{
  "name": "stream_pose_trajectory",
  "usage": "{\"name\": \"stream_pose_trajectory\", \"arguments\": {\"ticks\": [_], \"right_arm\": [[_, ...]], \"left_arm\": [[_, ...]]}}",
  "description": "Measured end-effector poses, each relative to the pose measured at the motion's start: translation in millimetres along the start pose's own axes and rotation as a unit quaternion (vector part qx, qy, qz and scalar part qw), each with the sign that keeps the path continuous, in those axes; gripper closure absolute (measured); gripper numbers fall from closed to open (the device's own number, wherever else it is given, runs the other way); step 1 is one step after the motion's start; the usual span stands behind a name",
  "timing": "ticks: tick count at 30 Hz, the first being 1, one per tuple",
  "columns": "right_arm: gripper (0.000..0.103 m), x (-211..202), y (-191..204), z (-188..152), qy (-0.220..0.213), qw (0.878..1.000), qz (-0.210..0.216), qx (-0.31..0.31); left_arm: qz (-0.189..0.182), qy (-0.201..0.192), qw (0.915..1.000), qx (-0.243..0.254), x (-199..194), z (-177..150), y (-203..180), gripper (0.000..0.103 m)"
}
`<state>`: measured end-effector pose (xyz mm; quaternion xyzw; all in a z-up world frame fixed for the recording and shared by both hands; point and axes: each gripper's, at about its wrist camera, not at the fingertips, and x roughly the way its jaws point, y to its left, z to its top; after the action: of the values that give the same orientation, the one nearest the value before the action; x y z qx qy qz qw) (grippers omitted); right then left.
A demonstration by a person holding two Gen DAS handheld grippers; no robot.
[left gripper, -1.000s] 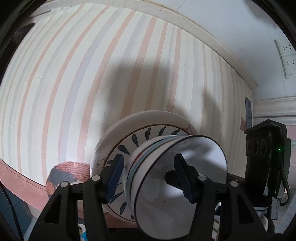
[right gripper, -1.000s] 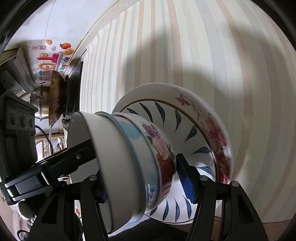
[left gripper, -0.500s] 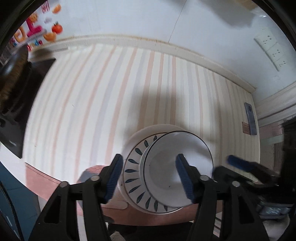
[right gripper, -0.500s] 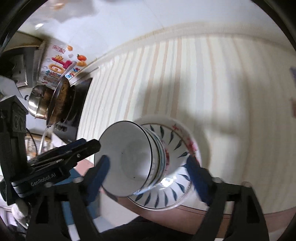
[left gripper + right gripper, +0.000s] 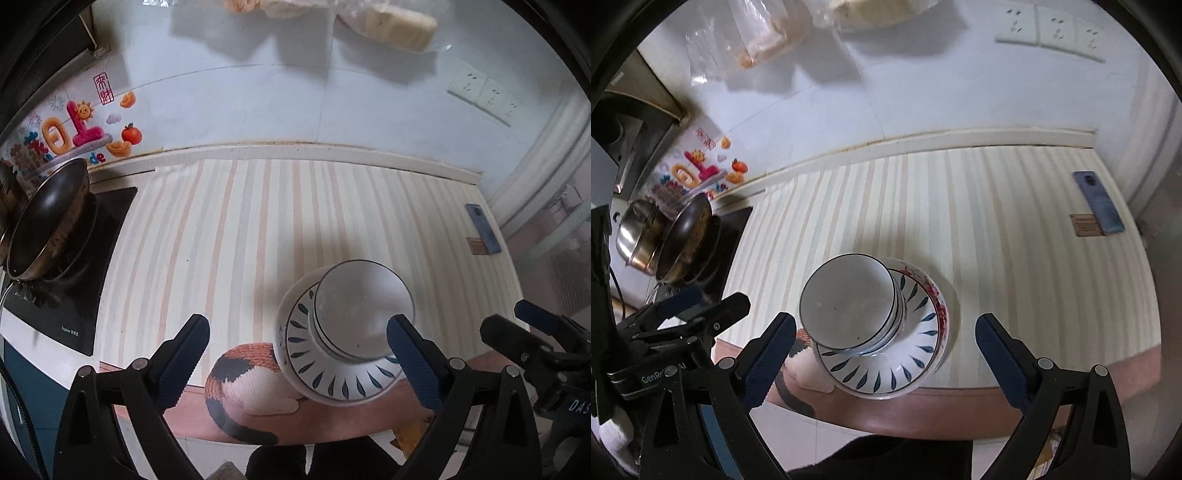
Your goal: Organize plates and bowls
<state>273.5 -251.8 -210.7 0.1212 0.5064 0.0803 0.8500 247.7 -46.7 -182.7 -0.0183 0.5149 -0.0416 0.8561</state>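
A stack of white bowls [image 5: 364, 306] stands nested on a plate with blue leaf marks [image 5: 332, 384], which lies on a larger flowered plate [image 5: 940, 299], near the front edge of the striped counter. The stack also shows in the right wrist view [image 5: 849, 301]. My left gripper [image 5: 299, 356] is open and empty, held above and in front of the stack. My right gripper [image 5: 884, 356] is open and empty, also above and in front of it. Each gripper shows at the edge of the other's view.
A knitted orange, black and white mat [image 5: 247, 384] lies under the plates' left edge. A stove with a dark pan [image 5: 51, 218] is at the left. A phone [image 5: 1099, 201] and a small card [image 5: 1086, 225] lie at the counter's far right. The wall is behind.
Both grippers have opened wide and pulled up and back from the stack, which they were close around a second ago. The stack now stands alone on the counter.
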Motion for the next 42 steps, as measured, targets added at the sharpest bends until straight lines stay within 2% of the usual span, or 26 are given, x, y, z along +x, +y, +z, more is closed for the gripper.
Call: {"name": "stream_pose_trajectory", "arguments": {"ticks": [4, 11, 13, 15, 19, 29, 42], "right_arm": [[0.003, -29.8, 11.0, -15.0, -0.031, 0.999, -0.009, 0.009], [0.002, -94.0, 33.9, -50.3, -0.079, 0.997, -0.016, 0.001], [0.002, -113.0, 39.8, -62.7, -0.092, 0.996, -0.018, -0.004], [0.002, -134.5, 45.1, -76.7, -0.108, 0.994, -0.014, -0.009], [0.002, -170.7, 51.8, -103.3, -0.134, 0.991, -0.018, -0.025], [0.001, -225.6, 54.0, -163.3, -0.152, 0.987, -0.018, -0.05], [0.001, -248.7, 57.9, -188.5, -0.169, 0.983, -0.022, -0.062]], "left_arm": [[-0.006, -0.02, 0.9997, 0.015, -28.2, -12.2, -0.3, 0.005], [-0.007, -0.089, 0.996, 0.01, -94.4, -37.8, -3.5, 0.005], [-0.002, -0.103, 0.9947, 0.007, -112.1, -47.7, -3.9, 0.005], [0.007, -0.119, 0.9928, 0.002, -131.7, -61.2, -5.0, 0.0], [0.017, -0.141, 0.9897, -0.01, -160.5, -85.8, -9.2, 0.0], [0.033, -0.162, 0.986, -0.02, -209.8, -145.0, -20.0, 0.0], [0.047, -0.169, 0.9841, -0.027, -228.4, -176.4, -15.6, 0.0]]}}
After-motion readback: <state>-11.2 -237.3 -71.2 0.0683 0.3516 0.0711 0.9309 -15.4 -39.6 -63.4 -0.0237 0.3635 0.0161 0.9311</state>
